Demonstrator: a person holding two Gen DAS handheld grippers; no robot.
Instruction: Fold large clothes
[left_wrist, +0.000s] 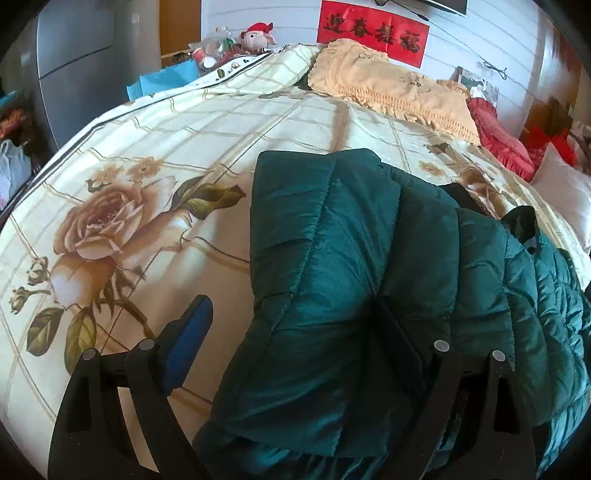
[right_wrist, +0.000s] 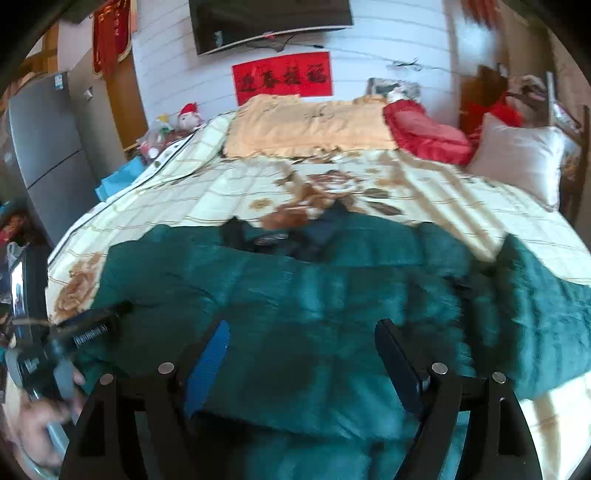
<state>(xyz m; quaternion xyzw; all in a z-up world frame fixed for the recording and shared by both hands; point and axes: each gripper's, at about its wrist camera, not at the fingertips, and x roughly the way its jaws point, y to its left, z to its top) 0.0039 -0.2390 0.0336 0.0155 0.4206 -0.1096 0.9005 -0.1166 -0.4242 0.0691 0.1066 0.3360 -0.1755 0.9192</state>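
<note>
A dark green quilted jacket lies on the floral bedspread, one sleeve folded over its body. My left gripper is open, its jaws wide apart over the folded sleeve, gripping nothing. In the right wrist view the jacket spreads across the bed's near side. My right gripper is open above the jacket's lower part, empty. The left gripper's body and the hand that holds it show at the left edge of that view.
A tan frilled pillow, a red cushion and a white pillow lie at the bed's head. A grey fridge and clutter stand left of the bed. A TV hangs on the wall.
</note>
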